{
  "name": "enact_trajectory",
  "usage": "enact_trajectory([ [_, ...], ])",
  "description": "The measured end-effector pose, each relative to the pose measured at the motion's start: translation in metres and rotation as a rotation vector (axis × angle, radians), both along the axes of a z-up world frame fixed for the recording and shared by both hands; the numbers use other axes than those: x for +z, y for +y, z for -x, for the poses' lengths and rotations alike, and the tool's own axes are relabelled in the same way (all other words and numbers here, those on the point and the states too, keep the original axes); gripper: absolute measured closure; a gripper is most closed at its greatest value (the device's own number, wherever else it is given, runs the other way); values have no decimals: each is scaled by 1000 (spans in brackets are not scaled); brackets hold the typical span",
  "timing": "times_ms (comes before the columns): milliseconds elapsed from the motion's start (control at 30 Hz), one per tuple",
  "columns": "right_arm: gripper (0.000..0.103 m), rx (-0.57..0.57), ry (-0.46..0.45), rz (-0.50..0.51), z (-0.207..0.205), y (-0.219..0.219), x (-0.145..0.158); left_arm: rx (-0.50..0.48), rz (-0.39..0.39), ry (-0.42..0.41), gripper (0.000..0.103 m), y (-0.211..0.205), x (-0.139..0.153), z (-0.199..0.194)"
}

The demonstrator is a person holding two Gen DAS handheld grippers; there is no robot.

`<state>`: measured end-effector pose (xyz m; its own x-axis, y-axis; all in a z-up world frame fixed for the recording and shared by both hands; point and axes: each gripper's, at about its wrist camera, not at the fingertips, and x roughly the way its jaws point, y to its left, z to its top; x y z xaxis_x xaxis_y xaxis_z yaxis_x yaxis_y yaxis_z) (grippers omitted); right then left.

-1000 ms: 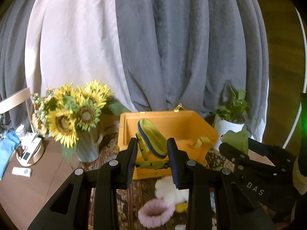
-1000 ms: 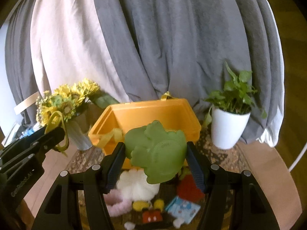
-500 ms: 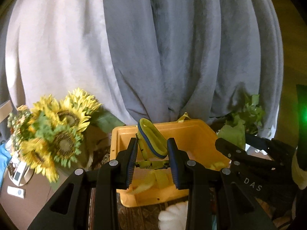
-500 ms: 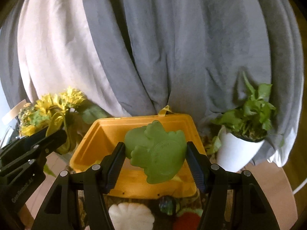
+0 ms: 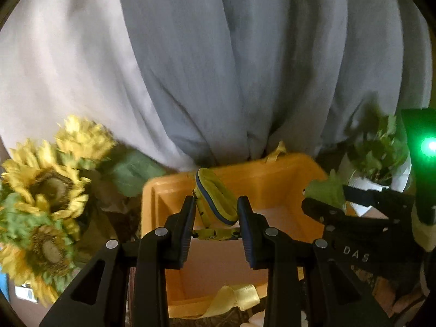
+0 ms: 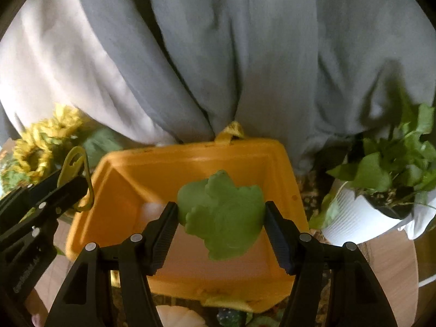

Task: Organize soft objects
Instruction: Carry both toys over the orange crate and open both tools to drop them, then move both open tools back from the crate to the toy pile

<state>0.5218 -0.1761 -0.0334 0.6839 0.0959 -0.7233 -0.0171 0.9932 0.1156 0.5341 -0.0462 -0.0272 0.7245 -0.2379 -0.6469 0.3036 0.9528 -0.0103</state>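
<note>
My left gripper (image 5: 216, 211) is shut on a yellow soft loop with a blue edge (image 5: 215, 201), held above the orange bin (image 5: 288, 182). My right gripper (image 6: 221, 212) is shut on a green soft toy (image 6: 223, 218), also held over the orange bin (image 6: 190, 158). The bin's inside looks bare in both views. The right gripper with the green toy (image 5: 327, 190) shows at the right of the left wrist view. The left gripper with the yellow loop (image 6: 73, 163) shows at the left of the right wrist view.
Sunflowers (image 5: 46, 188) stand left of the bin. A green plant in a white pot (image 6: 362, 218) stands right of it. Grey and pale curtains (image 6: 245, 54) hang close behind. A white soft toy (image 6: 179, 316) and other soft things lie in front of the bin.
Both grippers have moved forward to above the bin, each keeping its grip. The bin now fills the lower middle of both views, and the soft toys in front have slipped mostly out of sight.
</note>
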Motion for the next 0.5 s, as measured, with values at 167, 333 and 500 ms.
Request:
enact_trajectory([
  [167, 35, 12, 117, -49, -21, -6, -17, -20, -24, 193, 70, -6, -25, -32],
  [333, 31, -29, 178, -68, -29, -15, -26, -10, -31, 239, 48, -8, -35, -37],
  [500, 31, -52, 161, -49, -23, -18, -21, 17, -39, 201, 39, -5, -26, -25],
])
